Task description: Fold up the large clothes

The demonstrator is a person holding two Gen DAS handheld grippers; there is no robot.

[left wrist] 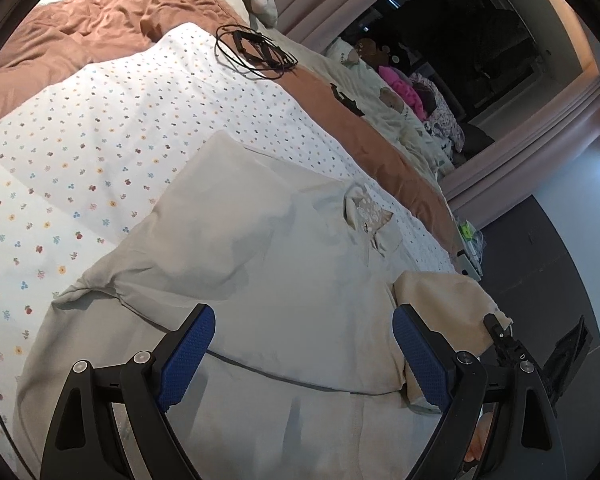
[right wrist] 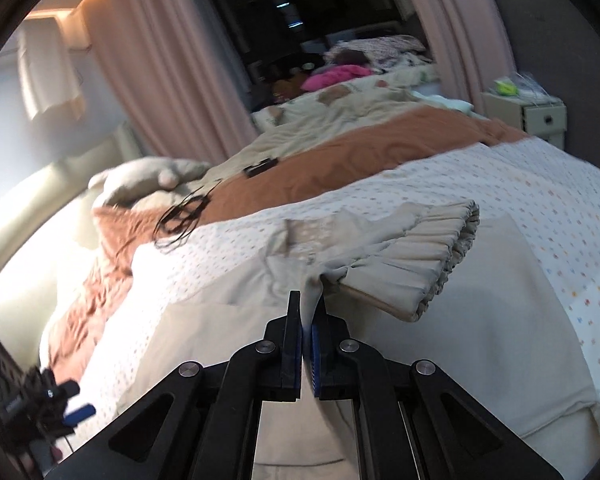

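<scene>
On the bed (left wrist: 100,128), the shirt (left wrist: 284,248) lies mostly unfolded; right gripper (right wrist: 309,308) pinches its sleeve (right wrist: 412,248), left gripper (left wrist: 304,344) gapes empty.

Garment (left wrist: 284,248) hem cut off below; right-wrist view motion-blurred
</scene>
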